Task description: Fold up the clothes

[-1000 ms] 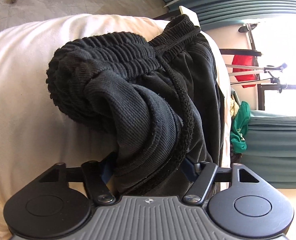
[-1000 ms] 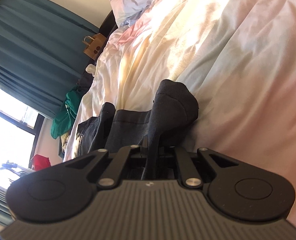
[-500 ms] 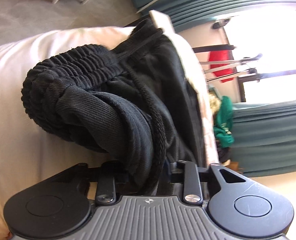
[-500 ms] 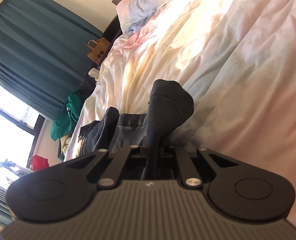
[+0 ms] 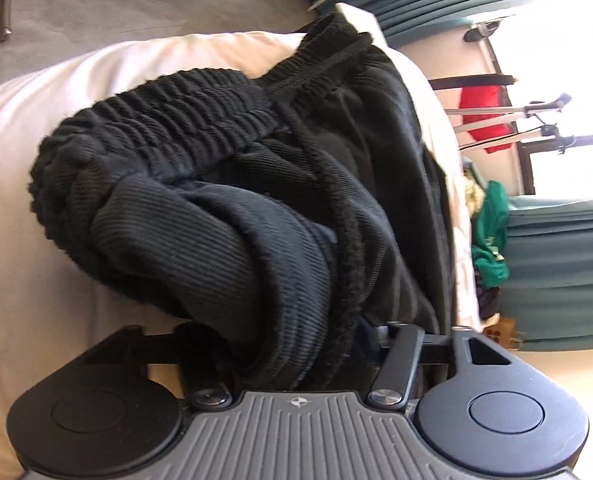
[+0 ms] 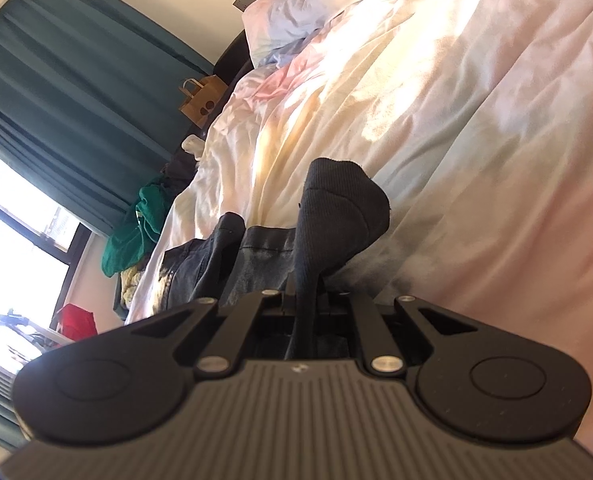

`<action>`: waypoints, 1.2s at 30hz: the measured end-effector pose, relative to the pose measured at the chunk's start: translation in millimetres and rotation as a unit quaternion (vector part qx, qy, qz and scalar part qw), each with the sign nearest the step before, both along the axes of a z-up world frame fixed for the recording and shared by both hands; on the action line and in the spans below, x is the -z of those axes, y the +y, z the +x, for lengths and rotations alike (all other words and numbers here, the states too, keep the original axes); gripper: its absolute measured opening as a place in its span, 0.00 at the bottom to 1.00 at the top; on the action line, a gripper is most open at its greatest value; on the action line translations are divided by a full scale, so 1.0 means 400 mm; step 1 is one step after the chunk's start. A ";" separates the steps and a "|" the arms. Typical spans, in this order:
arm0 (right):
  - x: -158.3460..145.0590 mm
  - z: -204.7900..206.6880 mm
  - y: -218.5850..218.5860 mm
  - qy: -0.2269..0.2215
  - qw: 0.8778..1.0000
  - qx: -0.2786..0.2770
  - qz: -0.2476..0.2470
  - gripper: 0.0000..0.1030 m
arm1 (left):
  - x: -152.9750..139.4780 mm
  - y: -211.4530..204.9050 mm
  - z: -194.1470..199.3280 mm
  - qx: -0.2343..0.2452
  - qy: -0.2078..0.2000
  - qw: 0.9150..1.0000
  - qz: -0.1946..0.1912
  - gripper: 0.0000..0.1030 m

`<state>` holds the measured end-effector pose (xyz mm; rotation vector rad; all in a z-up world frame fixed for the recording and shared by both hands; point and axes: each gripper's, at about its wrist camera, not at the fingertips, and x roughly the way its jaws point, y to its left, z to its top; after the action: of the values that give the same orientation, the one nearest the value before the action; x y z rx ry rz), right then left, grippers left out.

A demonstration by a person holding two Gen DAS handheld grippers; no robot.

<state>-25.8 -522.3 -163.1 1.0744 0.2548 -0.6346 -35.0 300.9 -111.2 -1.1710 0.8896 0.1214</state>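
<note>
Both grippers are clamping black sweatpants [image 5: 256, 208] lying on the bed's duvet [image 6: 476, 100]: the left gripper [image 5: 296, 360] is pinching bunched fabric near the ribbed waistband [image 5: 168, 128], the right gripper [image 6: 304, 308] a thin fold. Judging by the bunching, folding is barely underway. No readable writing is showing.

Sunlit white duvet [image 6: 436, 92] on bed; teal curtains [image 6: 68, 92] flank bright window [image 6: 12, 240]; grey floor [image 5: 96, 20]
</note>
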 end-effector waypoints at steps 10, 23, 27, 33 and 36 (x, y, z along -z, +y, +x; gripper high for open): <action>-0.019 -0.004 0.021 -0.005 1.000 0.002 -0.012 0.07 | -0.040 -0.015 0.025 0.023 -0.046 0.998 0.032 0.09; -0.084 -0.083 0.010 -0.077 0.996 0.012 -0.043 0.06 | -0.146 -0.008 -0.081 -0.018 -0.196 0.981 0.003 0.06; -0.067 -0.090 -0.003 -0.059 0.998 0.011 -0.031 0.06 | -0.157 -0.019 -0.078 -0.017 -0.195 0.981 0.007 0.06; -0.095 -0.049 0.005 -0.043 0.998 0.011 -0.053 0.06 | -0.193 -0.026 -0.049 -0.002 -0.193 0.980 0.053 0.06; -0.125 0.013 0.009 -0.038 0.997 0.005 -0.064 0.06 | -0.209 -0.024 0.011 -0.005 -0.184 0.981 0.061 0.06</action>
<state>-20.5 -518.8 -112.9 0.9757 0.1416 -0.6106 -30.5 291.3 -27.5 -1.0391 0.5414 -0.0330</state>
